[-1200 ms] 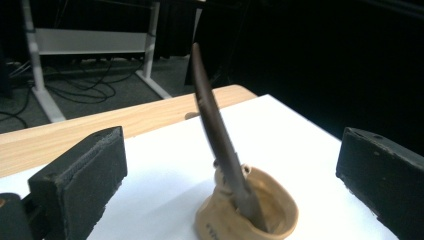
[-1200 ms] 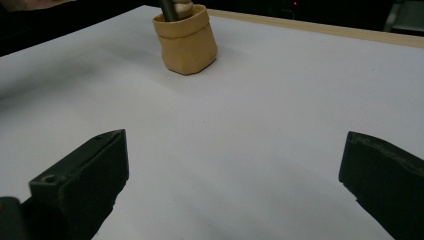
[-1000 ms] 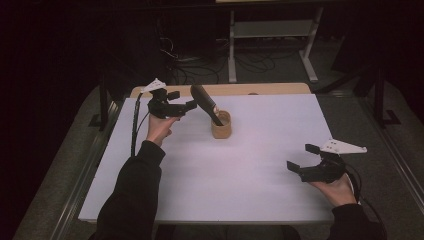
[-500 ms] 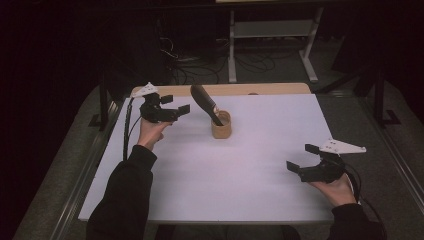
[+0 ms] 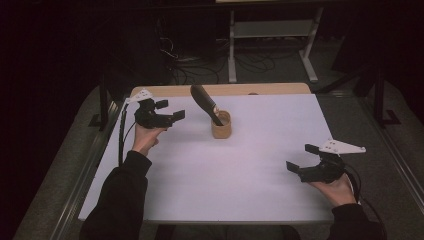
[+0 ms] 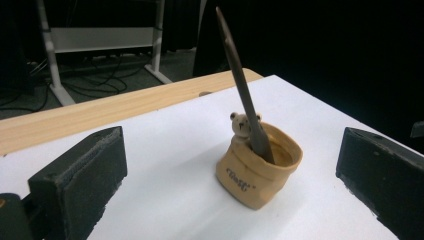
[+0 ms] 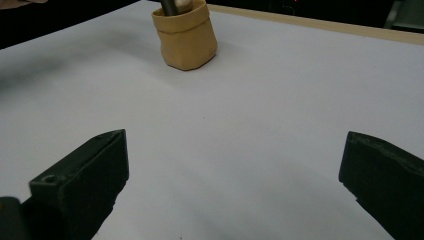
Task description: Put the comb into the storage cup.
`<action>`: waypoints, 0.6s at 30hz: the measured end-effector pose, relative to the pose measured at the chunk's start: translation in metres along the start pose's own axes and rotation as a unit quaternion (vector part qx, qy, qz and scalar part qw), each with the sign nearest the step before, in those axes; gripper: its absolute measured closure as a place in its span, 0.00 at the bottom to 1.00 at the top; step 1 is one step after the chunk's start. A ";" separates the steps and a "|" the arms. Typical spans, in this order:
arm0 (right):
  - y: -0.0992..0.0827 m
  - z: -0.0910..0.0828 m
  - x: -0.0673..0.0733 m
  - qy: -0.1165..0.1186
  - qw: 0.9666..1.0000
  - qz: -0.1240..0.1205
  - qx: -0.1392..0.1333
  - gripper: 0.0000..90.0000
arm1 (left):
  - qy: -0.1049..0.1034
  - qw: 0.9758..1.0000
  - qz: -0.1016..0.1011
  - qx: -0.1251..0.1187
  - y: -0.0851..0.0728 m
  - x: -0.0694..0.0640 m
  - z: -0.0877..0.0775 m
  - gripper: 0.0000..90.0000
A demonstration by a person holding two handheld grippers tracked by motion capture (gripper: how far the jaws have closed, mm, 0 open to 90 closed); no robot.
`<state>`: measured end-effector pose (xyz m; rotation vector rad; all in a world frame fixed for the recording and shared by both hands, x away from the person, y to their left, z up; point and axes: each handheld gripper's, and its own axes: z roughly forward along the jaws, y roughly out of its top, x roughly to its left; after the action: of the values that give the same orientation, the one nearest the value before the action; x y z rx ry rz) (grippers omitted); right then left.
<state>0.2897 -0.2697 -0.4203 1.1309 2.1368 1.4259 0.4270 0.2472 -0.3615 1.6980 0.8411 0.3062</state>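
In the high view, a white table [image 5: 215, 175] is sitting under the camera with lots of bare room in the middle and at the front. A wooden strip [image 5: 270, 89] is running along the far edge. One little tan pot [image 5: 221, 125] is standing near the far edge, a bit left of the middle, and one dark tool [image 5: 205, 102] is leaning out of it toward the far left. The left gripper [image 5: 169, 111] is hanging over the far left corner, near the pot but not touching it, with its jaws wide open and holding nothing. The right gripper [image 5: 304, 157] is sitting low near the front right edge, well apart from the pot, and its jaws are wide open and empty too. That makes two grippers, one pot and one tool. In the left gripper view, the two black jaws are standing far apart at the sides, with the pot [image 6: 257, 167] between them farther off. A tiny bear face [image 6: 243, 125] is peeking over the pot's rim, just beside the tool [image 6: 240, 82]. In the right gripper view, the two jaws are gaping wide over bare white table [image 7: 240, 140], and the pot [image 7: 185, 35] is standing far ahead near the top.
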 end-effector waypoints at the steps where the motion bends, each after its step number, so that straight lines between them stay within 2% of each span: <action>1: 0.000 0.000 0.000 0.000 1.000 0.000 0.000 0.00 | 0.000 1.000 -0.001 0.001 -0.001 0.001 -0.002 0.00; 14: 0.000 0.000 0.000 -0.002 1.000 -0.001 0.003 0.00 | 0.015 1.000 -0.006 0.005 -0.016 0.005 -0.026 0.00; 18: 0.000 0.001 0.000 -0.002 1.000 0.000 0.003 0.00 | 0.001 1.000 -0.013 -0.002 -0.020 0.006 -0.031 0.00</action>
<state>0.2900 -0.2696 -0.4209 1.1345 2.1403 1.4173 0.4051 0.2756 -0.3717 1.6822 0.8636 0.2915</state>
